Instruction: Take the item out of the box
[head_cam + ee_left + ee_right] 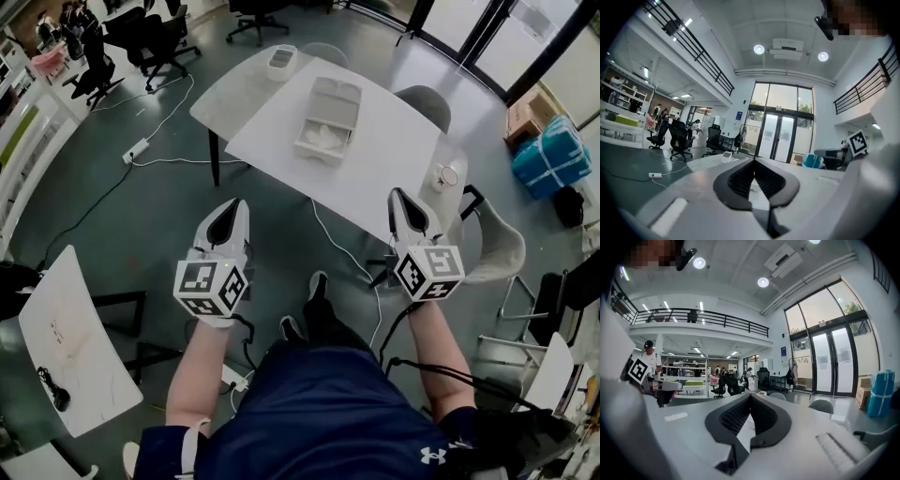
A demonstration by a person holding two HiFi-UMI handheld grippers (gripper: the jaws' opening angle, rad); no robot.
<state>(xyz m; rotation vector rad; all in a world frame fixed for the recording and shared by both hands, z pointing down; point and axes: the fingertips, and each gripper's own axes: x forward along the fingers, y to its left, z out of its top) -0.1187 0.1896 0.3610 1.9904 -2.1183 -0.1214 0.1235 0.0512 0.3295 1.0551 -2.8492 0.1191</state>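
An open white box (327,116) lies on the white table (394,159), its lid folded back toward the far side. A crumpled white item (323,138) rests in its near half. Both grippers hang over the floor on my side of the table, well short of the box. My left gripper (228,209) is shut and empty, its tips meeting in the left gripper view (753,160). The right gripper (397,196) is also shut on nothing, jaws touching at the tip (750,395). The box does not show clearly in either gripper view.
A small white container (280,61) sits at the table's far corner, and a small round object (448,175) at its right end. Grey chairs (424,101) ring the table. A white cable (342,248) and power strip (136,150) lie on the floor. A side table (70,337) stands at the left.
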